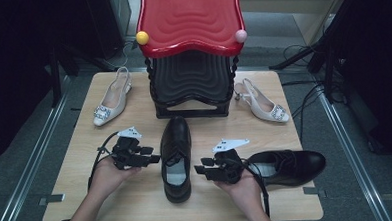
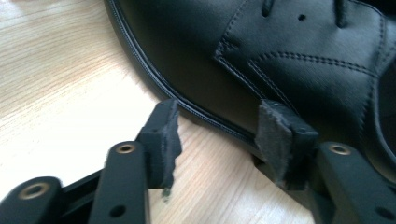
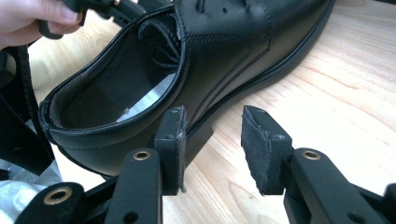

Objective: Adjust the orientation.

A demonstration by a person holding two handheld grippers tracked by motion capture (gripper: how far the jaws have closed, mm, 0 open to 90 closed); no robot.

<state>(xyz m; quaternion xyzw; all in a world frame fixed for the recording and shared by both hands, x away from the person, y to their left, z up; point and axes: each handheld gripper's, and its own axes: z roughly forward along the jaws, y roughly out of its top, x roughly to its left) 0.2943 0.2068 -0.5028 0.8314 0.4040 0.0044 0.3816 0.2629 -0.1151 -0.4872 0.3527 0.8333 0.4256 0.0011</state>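
Observation:
A black leather lace-up shoe (image 1: 176, 156) stands mid-table, toe pointing away from me. My left gripper (image 1: 154, 158) is open at the shoe's left side; in the left gripper view (image 2: 219, 114) its jaws stand wide apart just short of the shoe's sole edge (image 2: 187, 112), gripping nothing. My right gripper (image 1: 199, 169) is open at the shoe's right side near the heel; in the right gripper view (image 3: 215, 119) its jaws are apart beside the shoe's heel quarter (image 3: 224, 51). A second black shoe (image 1: 286, 166) lies behind the right hand, toe pointing right.
A red-topped stand (image 1: 190, 20) with a black lower shelf (image 1: 192, 85) occupies the table's far middle. A white slingback heel (image 1: 111, 99) lies to its left, and another (image 1: 264, 103) to its right. Bare wood shows along the near edge (image 1: 138, 208).

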